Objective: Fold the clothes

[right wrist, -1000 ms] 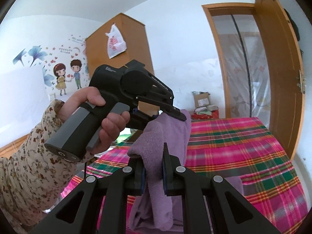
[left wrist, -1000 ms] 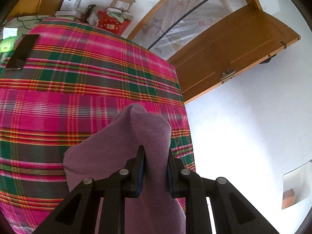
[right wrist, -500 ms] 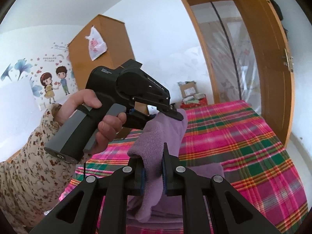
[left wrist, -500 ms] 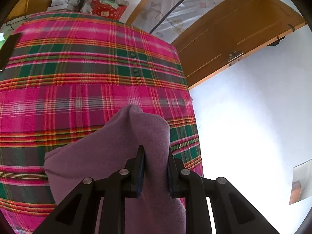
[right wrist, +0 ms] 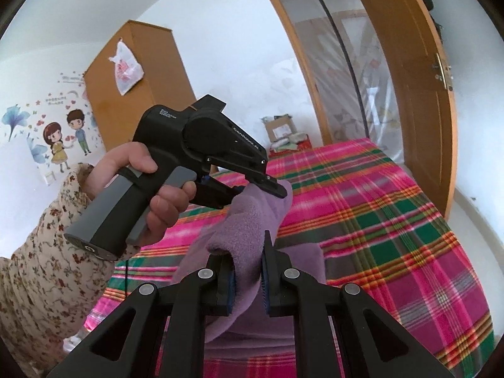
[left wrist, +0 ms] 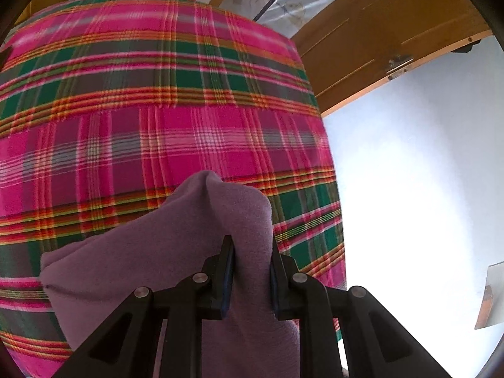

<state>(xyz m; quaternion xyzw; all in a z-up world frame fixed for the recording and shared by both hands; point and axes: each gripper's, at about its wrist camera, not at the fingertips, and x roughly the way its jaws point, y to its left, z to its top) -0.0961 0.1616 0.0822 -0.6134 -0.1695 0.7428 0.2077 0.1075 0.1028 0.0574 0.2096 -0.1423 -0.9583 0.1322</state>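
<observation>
A purple fleece garment hangs over the pink plaid bed. My left gripper is shut on a bunched edge of it and points steeply down at the bed. In the right wrist view my right gripper is shut on another edge of the purple garment. The left gripper shows there too, held by a hand in a floral sleeve, and it pinches the cloth just beyond my right fingers. The garment's lower part lies spread on the bed.
The bed's right edge drops to a white floor. A wooden door stands open at the far right. Boxes and a red bag sit beyond the bed's far end. A wardrobe stands against the wall.
Both grippers have sunk toward the bed with the garment in them. More of the purple cloth now lies spread on the plaid cover. Both grips have stayed shut.
</observation>
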